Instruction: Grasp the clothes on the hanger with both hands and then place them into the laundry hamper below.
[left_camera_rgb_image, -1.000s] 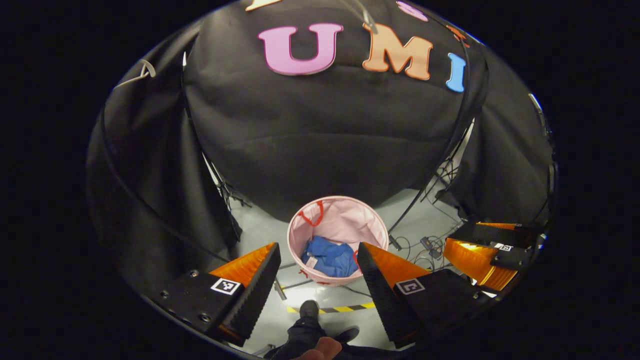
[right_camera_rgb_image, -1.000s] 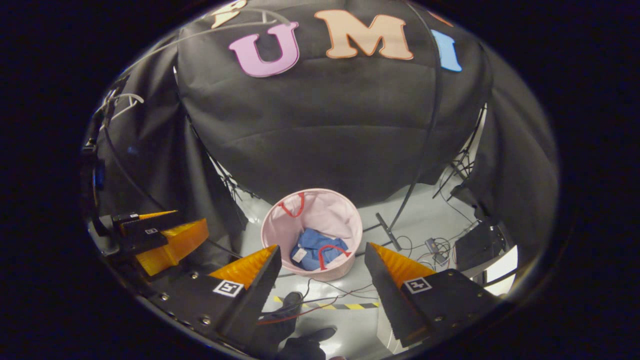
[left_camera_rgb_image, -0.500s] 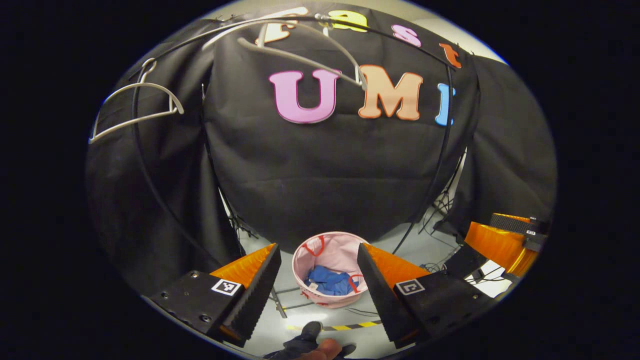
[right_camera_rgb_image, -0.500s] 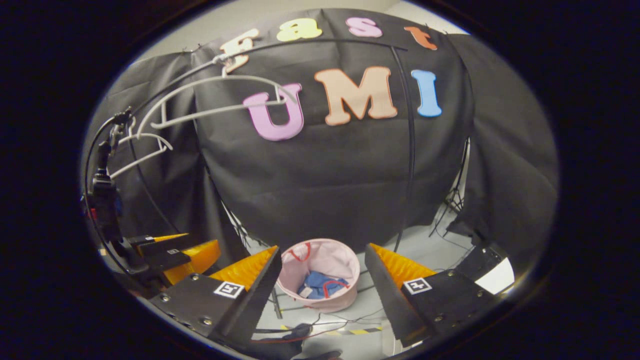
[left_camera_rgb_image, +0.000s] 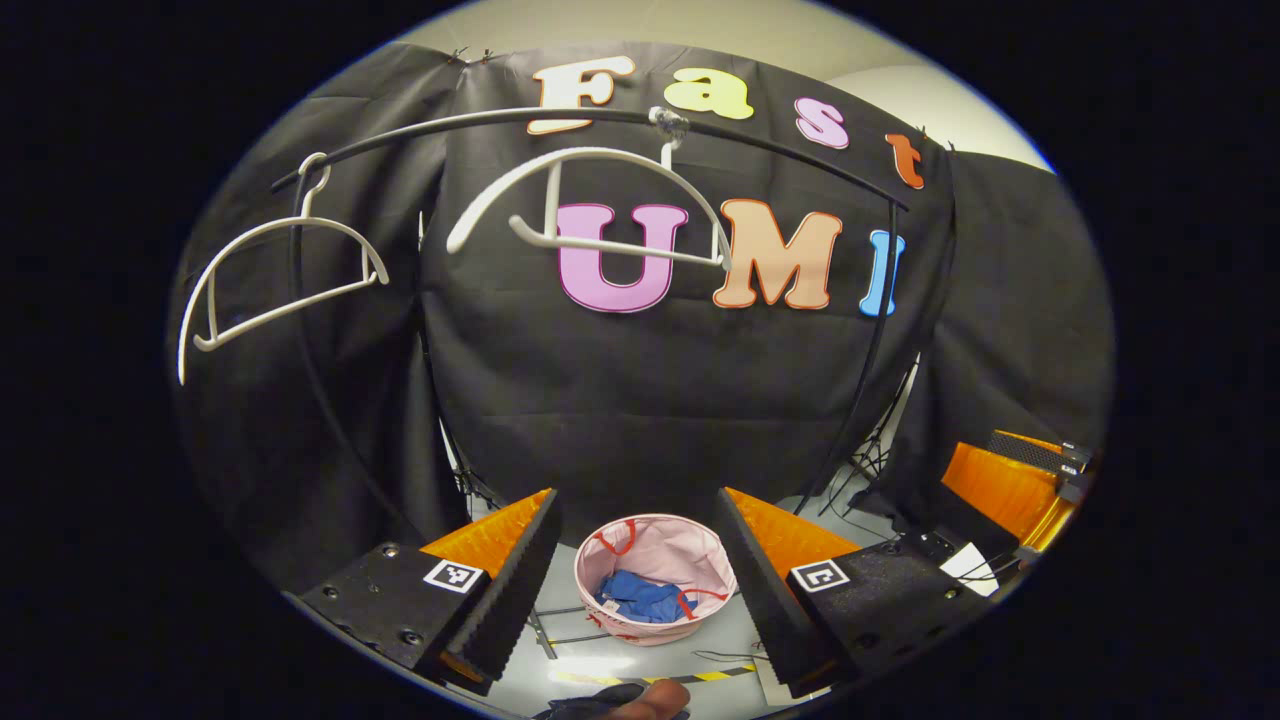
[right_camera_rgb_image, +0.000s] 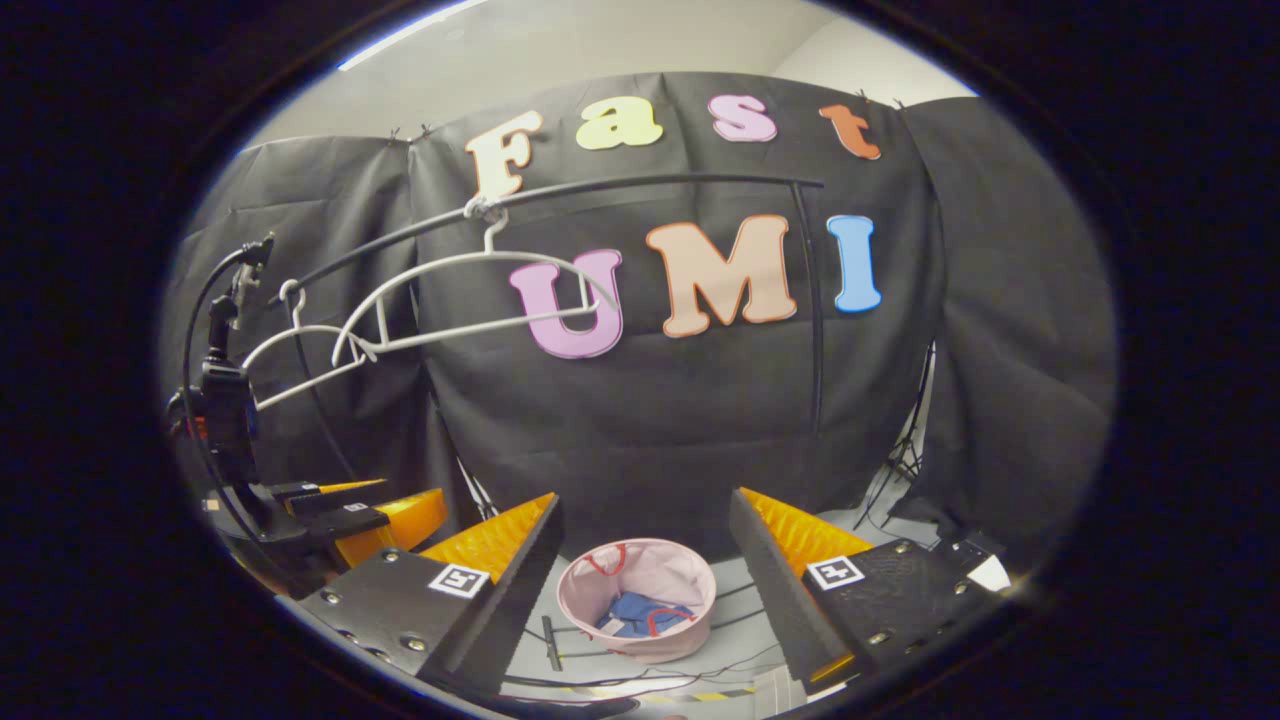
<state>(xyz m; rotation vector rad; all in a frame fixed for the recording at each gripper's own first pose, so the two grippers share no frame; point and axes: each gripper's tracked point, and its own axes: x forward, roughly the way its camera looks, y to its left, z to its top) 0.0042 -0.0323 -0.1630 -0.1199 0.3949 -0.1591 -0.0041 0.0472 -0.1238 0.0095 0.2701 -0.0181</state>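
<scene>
I judge the task all but done: the blue clothes (left_camera_rgb_image: 640, 598) lie in the pink laundry hamper (left_camera_rgb_image: 655, 548) on the floor, both white hangers (left_camera_rgb_image: 590, 205) hang bare, and my left gripper (left_camera_rgb_image: 635, 590) and right gripper (right_camera_rgb_image: 640, 585) are spread wide, holding nothing. The left gripper view adds a fingertip (left_camera_rgb_image: 662, 698) at the near edge; the right gripper view adds a camera stand (right_camera_rgb_image: 225, 400) at far left.

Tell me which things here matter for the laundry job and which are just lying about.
Job: blue clothes in the pink hamper, bare white hanger, left gripper, right gripper.
Lying about: second hanger, floor cables, striped floor tape.
</scene>
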